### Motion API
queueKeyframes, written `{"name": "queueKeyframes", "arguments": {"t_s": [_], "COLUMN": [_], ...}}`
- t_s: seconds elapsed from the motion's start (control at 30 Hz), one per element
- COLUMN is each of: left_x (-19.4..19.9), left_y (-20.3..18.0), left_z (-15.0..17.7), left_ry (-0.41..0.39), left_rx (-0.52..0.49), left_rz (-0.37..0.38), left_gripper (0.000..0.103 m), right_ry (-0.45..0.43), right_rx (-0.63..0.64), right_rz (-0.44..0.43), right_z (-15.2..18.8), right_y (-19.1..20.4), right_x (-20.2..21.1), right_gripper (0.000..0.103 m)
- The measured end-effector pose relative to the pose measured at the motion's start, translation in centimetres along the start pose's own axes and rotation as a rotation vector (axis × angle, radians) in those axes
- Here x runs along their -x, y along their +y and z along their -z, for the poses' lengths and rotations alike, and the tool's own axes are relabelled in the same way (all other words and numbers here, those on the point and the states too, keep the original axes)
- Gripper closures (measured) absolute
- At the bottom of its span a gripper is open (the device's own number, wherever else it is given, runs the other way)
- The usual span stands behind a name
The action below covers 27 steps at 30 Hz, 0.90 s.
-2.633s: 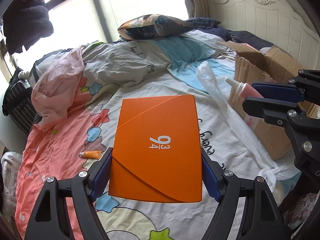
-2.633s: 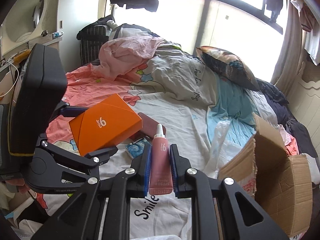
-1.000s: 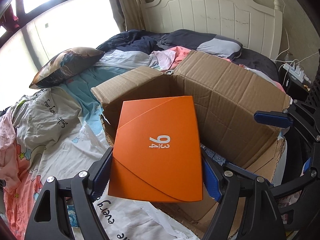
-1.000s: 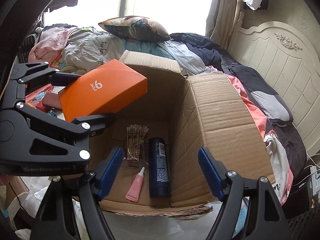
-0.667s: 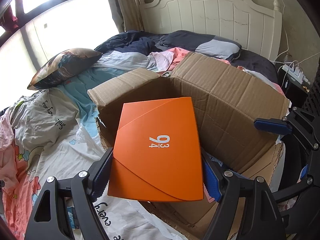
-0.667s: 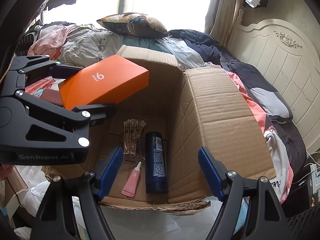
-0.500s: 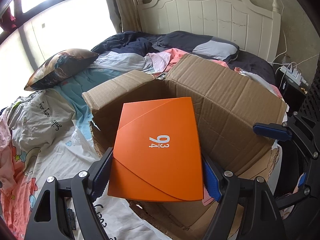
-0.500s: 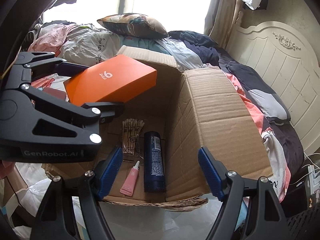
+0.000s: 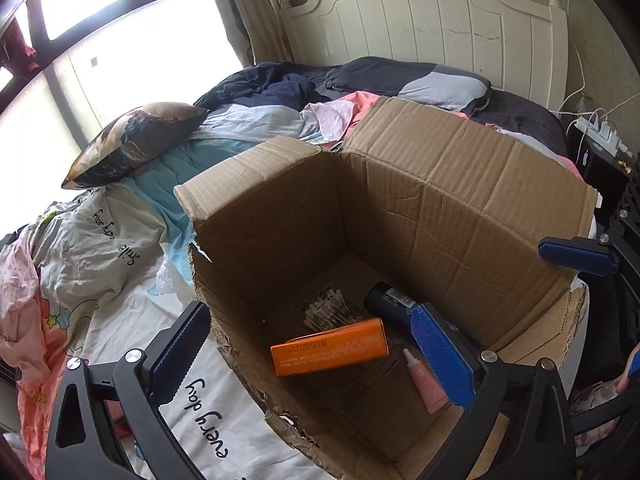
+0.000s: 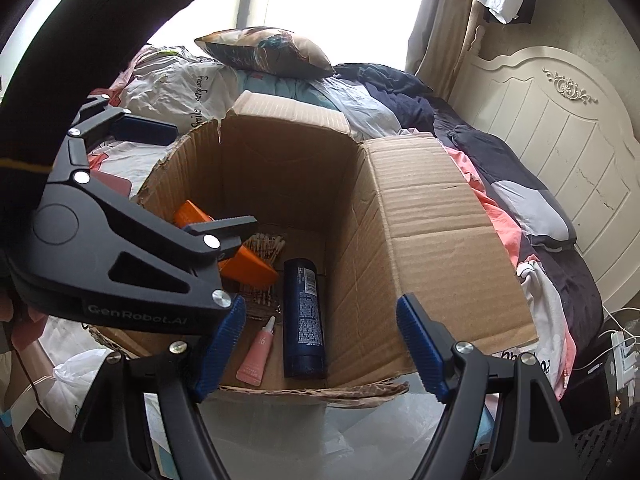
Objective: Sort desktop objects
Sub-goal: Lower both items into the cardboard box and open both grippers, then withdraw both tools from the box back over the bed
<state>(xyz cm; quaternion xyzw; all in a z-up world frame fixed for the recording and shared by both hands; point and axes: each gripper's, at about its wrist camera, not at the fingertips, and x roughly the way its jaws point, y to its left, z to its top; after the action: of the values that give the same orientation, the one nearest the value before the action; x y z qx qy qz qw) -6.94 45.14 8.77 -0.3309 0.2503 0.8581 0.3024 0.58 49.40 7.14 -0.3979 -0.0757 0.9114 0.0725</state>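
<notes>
The orange box (image 9: 330, 346) lies tilted on its edge inside the open cardboard carton (image 9: 460, 200), free of any grip. My left gripper (image 9: 308, 308) hangs over the carton's near left corner; its jaws are opening and nothing is between them. In the right wrist view the orange box (image 10: 250, 268) is partly hidden behind a left finger (image 10: 224, 224). My right gripper (image 10: 320, 302) stands open and empty over the carton's (image 10: 420, 232) near edge. On the carton floor lie a dark blue bottle (image 10: 303, 312), a pink tube (image 10: 256, 354) and a pack of cotton swabs (image 10: 266, 246).
The carton stands on a bed with rumpled printed bedding (image 9: 100, 248). A patterned pillow (image 9: 132, 140) lies beyond it, and a white headboard (image 9: 440, 28) stands behind. A power strip with cables (image 9: 600, 132) sits at the right. Clear plastic (image 10: 280, 432) lies under the carton's near edge.
The orange box has left the left gripper's jaws and dropped into the carton. The left jaws have spread wider. The right gripper has stayed open in place.
</notes>
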Motion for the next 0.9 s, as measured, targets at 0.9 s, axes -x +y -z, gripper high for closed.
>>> {"name": "queueKeyframes", "arguments": {"t_s": [0.9], "left_x": [6.6], "left_y": [10.5], "left_z": [7.9], "left_ry": [0.003], "left_rx": [0.162], "left_rz": [-0.109], "left_gripper": [0.000], "right_ry": [-0.138], "right_rx": [0.138], "right_rz": [-0.025], "right_z": [-3.0], "right_y": [9.2], "right_x": [3.7], "right_gripper": [0.024]}}
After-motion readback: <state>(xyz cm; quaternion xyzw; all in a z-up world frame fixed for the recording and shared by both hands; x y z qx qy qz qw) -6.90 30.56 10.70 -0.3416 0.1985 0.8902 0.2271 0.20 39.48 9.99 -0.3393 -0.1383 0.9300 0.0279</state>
